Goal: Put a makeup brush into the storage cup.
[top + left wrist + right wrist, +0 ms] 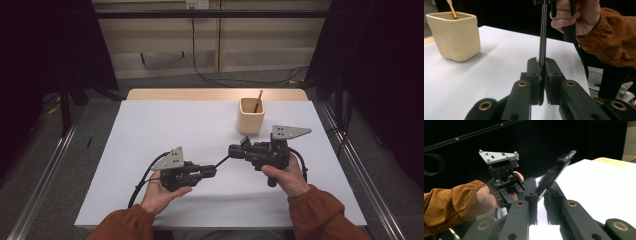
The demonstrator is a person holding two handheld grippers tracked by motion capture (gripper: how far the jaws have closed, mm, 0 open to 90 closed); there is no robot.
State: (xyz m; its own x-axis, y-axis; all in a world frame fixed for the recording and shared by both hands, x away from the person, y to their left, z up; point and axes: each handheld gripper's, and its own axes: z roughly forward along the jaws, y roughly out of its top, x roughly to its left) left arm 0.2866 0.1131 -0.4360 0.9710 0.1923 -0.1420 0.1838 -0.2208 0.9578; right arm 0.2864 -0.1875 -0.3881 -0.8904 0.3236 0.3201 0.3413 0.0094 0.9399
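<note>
Both grippers clamp one thin black strip (542, 32) btwn them – left gripper (542, 65) nearly closed on one end, right gripper (539, 195) on the other; beige cup (250, 116) just beyond right gripper.

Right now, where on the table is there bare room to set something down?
The left half of the table is bare down to the left gripper. A narrow strip right of the cup is free. Crowded: the front middle, where the right gripper meets it at a thin black stick.
</note>
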